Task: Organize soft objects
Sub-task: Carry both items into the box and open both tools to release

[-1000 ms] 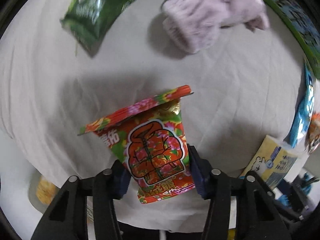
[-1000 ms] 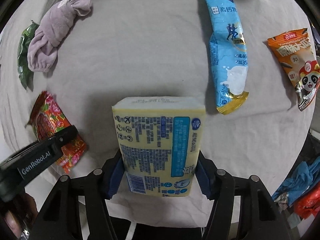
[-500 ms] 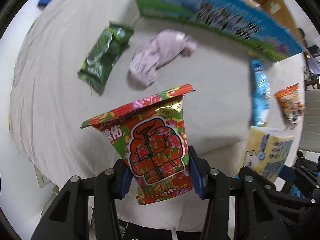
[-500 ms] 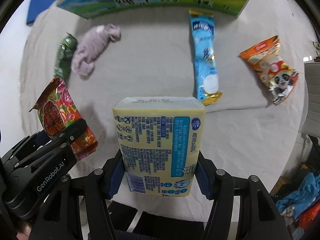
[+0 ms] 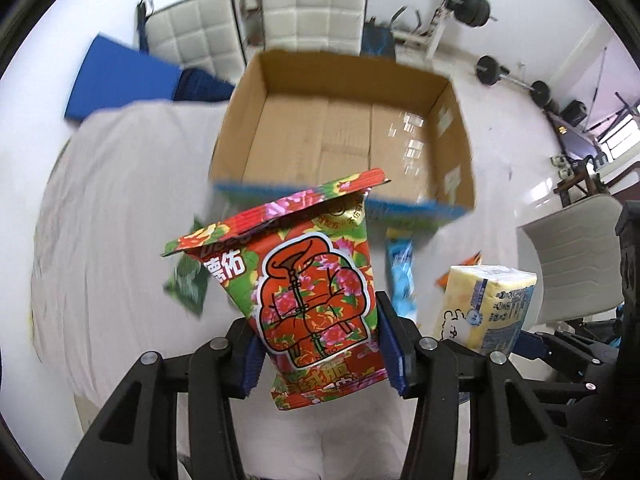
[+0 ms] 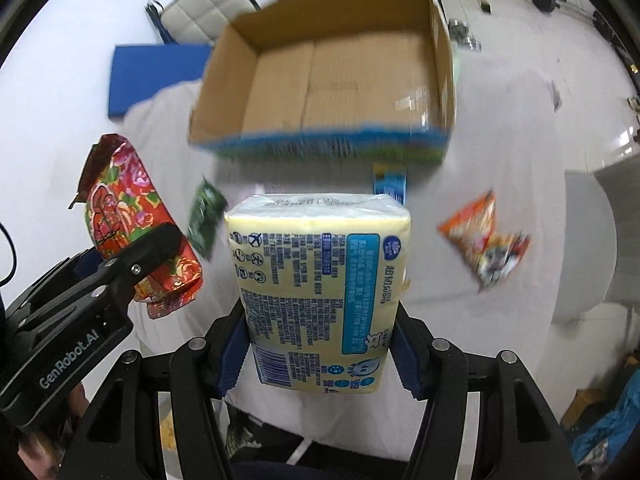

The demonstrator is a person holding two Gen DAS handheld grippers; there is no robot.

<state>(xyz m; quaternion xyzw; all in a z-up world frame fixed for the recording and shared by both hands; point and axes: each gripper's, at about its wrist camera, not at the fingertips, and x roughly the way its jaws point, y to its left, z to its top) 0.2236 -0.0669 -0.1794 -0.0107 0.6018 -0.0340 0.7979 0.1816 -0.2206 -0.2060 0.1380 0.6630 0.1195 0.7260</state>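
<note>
My left gripper (image 5: pixel 318 344) is shut on a red floral snack bag (image 5: pixel 308 292) and holds it up in the air. The bag also shows at the left of the right wrist view (image 6: pixel 132 232). My right gripper (image 6: pixel 318 344) is shut on a yellow tissue pack (image 6: pixel 316 292), also lifted; it also shows in the left wrist view (image 5: pixel 484 308). An open cardboard box (image 5: pixel 344 128) with a blue printed front stands at the far side of the white-covered table (image 5: pixel 120 200); it also shows in the right wrist view (image 6: pixel 328 76) and looks empty inside.
On the table lie a green packet (image 6: pixel 206 216), a blue milk-powder sachet (image 6: pixel 390 186) and an orange panda snack bag (image 6: pixel 486 240). White padded chairs (image 5: pixel 312 12), a blue mat (image 5: pixel 120 76) and gym weights (image 5: pixel 476 0) stand beyond the table.
Both grippers have lifted and tilted up with their loads. The view has swung from the tabletop to the open box and the room behind. The pink cloth is out of view.
</note>
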